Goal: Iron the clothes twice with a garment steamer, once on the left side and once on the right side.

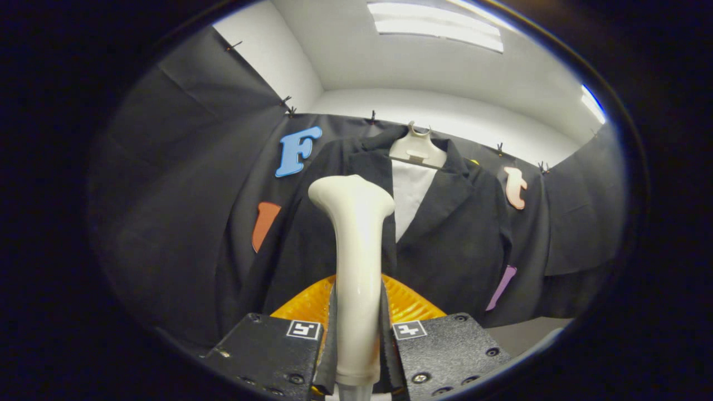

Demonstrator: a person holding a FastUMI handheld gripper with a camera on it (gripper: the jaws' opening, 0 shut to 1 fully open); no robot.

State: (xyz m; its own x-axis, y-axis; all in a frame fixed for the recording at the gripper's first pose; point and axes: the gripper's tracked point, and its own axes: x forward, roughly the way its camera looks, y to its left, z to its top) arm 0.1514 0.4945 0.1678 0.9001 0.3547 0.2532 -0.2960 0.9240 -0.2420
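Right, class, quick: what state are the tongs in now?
Tongs: shut on the glossy cream plastic garment steamer handle, its head raised before the dark suit jacket.

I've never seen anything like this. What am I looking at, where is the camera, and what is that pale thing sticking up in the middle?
The camera rides on a hand-held two-finger gripper that a person carries; no robot arm is involved. It looks forward along the two fingers, the dark blocks with small square markers at the bottom. The wide lens bends everything into a round picture.

The pale thing is a cream plastic garment steamer. Its handle stands upright between the fingers, which press on it from both sides, so the gripper is holding it. Its flared head points up, towards the clothes.

Beyond it hangs a dark suit jacket on a white plastic hanger, against black cloth walls. Just behind the fingers lies a ribbed orange object; I cannot tell what it is.
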